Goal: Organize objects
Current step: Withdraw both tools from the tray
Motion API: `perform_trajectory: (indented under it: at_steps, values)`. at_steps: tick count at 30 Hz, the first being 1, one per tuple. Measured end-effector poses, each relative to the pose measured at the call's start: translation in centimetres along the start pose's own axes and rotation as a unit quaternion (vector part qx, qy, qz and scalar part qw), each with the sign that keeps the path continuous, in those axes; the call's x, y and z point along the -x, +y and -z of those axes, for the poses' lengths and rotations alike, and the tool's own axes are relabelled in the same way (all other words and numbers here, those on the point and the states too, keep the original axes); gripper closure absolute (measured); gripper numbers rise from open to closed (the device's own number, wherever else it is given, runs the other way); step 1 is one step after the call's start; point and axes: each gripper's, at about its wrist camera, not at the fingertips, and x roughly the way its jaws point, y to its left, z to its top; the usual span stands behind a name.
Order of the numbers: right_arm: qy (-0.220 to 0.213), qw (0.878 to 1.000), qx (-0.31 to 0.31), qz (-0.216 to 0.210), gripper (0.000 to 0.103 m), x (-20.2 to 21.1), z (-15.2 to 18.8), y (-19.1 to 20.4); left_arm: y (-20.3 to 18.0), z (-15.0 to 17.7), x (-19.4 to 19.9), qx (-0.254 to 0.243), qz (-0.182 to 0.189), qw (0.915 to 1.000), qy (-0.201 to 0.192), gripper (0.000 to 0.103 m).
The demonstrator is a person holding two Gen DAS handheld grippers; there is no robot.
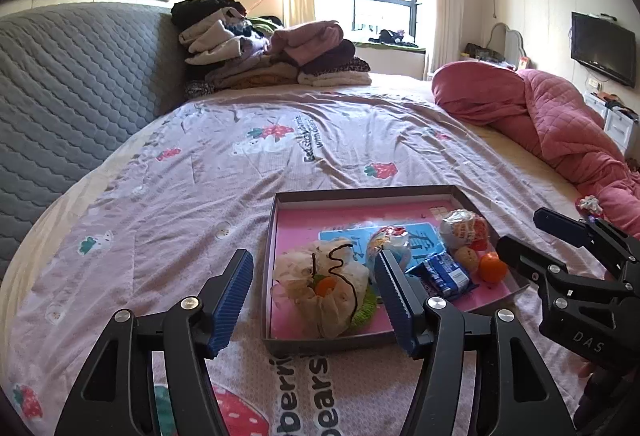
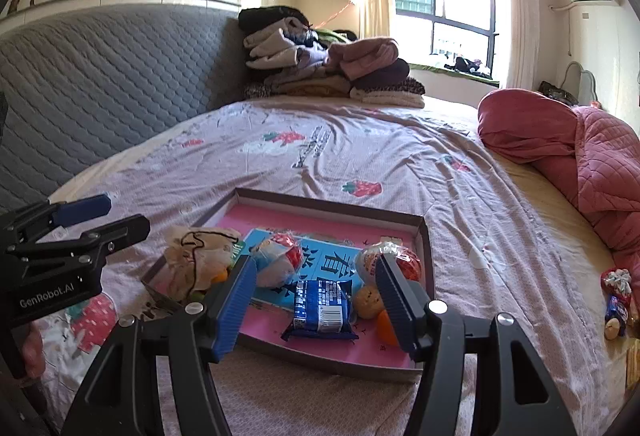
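While both jaws stand released and empty, the left gripper [image 1: 316,300] and right gripper [image 2: 316,300] are held above the shallow brown-rimmed pink tray [image 1: 360,193] of wrapped snacks on the near bedsheet [image 1: 200,196].

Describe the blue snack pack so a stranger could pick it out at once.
On the bed lies a shallow tray with a pink floor. Near the tray's front edge sits the blue snack pack, flat, beside a small orange. It is the only dark blue rectangular wrapper with white print; its neighbours are rounded, clear-wrapped items.
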Motion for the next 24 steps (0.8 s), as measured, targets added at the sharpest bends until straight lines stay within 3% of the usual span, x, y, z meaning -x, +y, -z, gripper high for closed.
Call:
perform_trajectory:
  at_steps: [4,14,24]
  values:
    - [-0.012,1.000,-0.004,-0.004,0.041,1.5,-0.1,0.2,-0.2,0.4,1.5,0.000,-0.001,1.0000,-0.006,0.031]
    - [-0.032,0.999,-0.020,-0.014,0.039,5.1,1.6,0.9,-0.8,1.9,4.2,0.000,-0.008,0.9999,-0.011,0.030]
    - [-0.009,0.999,-0.042,-0.017,0.035,5.7,4.3,1.4,-2.0,4.5,5.2,-0.006,-0.009,0.9999,0.003,0.030]
